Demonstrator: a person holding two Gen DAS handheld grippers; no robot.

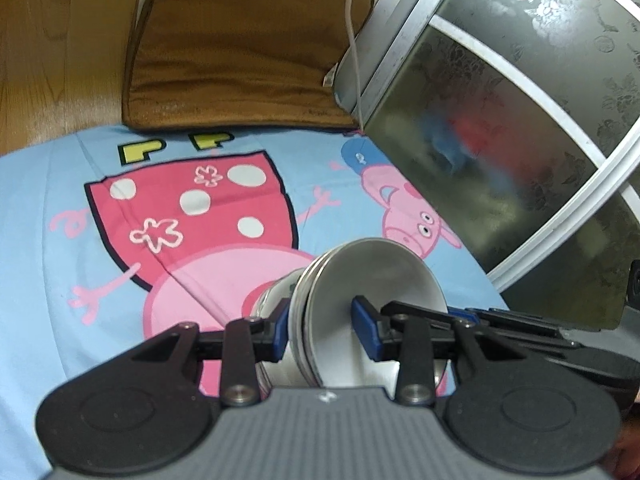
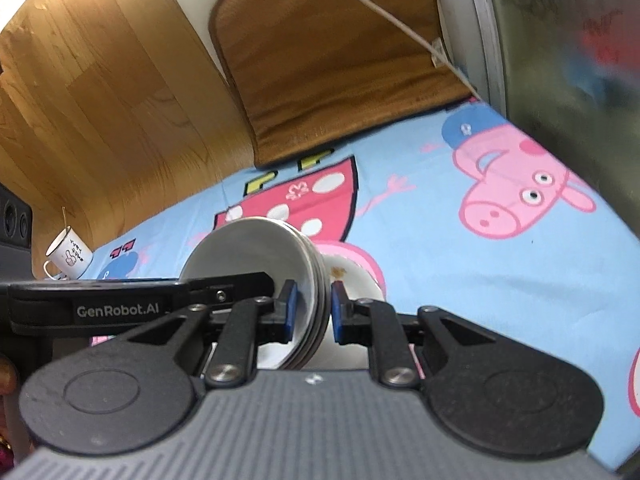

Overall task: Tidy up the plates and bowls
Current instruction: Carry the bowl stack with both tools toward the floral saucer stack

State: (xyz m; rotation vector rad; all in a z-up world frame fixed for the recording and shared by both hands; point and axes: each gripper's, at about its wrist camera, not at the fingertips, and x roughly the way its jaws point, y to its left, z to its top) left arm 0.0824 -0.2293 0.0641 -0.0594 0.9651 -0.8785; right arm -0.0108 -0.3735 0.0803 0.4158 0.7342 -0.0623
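A stack of white bowls [image 1: 372,280] is held on edge above the blue cartoon cloth [image 1: 48,240]. My left gripper [image 1: 326,328] is shut on the stack's rim, one blue pad inside the top bowl and one outside. In the right wrist view the same stack of bowls [image 2: 256,256] shows, with my right gripper [image 2: 312,310] shut on the opposite rim. The left gripper's black body [image 2: 120,304] reaches in from the left there. The lowest bowl has a small brown print [image 2: 338,272].
A brown cushion [image 1: 240,60] lies beyond the cloth, with a white cable [image 1: 352,40] across it. A frosted glass door with a metal frame [image 1: 520,140] stands at the right. A white enamel mug [image 2: 68,258] sits at the far left on the cloth's edge. Wood floor [image 2: 100,80] lies behind.
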